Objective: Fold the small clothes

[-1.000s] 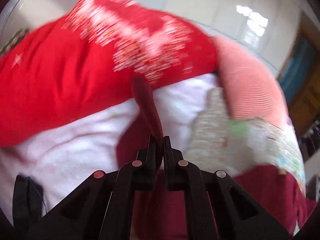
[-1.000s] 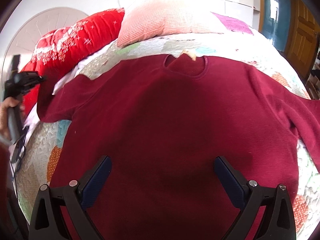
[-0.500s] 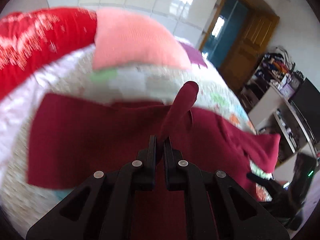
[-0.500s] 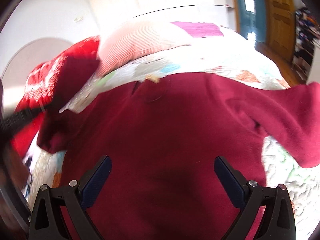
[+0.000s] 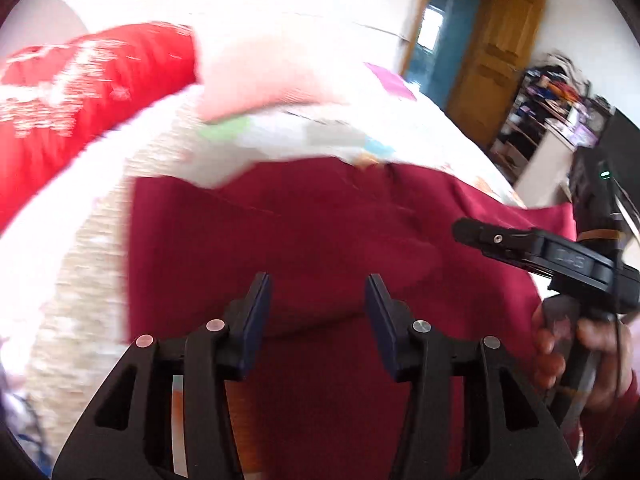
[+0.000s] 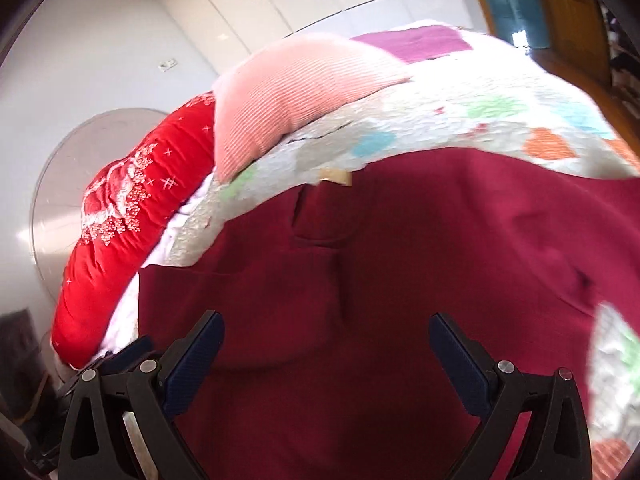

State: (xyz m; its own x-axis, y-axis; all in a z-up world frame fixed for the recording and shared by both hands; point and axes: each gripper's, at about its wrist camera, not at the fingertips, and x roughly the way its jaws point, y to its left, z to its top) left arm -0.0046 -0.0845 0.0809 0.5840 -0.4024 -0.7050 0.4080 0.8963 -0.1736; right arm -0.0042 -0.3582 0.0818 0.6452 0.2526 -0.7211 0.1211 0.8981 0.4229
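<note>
A dark red sweater (image 5: 320, 220) lies spread on the bed, neckline away from me. Its left sleeve (image 6: 280, 300) is folded inward and rests across the chest. My left gripper (image 5: 317, 284) hovers just above that folded sleeve. Its jaws are opening and nothing is between them. My right gripper (image 6: 324, 322) is wide open and empty above the sweater's (image 6: 460, 260) middle. In the left wrist view a hand holds the right gripper (image 5: 466, 231) at the right, side-on, over the sweater's right side. The right sleeve is mostly out of view.
A patchwork quilt (image 6: 460, 120) covers the bed. A pink pillow (image 6: 300, 88) and a red embroidered blanket (image 6: 132, 220) lie at its head. A wooden door (image 5: 496, 56) and cluttered shelves (image 5: 552, 108) stand off to the right.
My left gripper, shut on the sleeve end before, carried it rightward over the sweater's chest and let go; its jaws now stand apart. The right wrist view has rolled and swung left.
</note>
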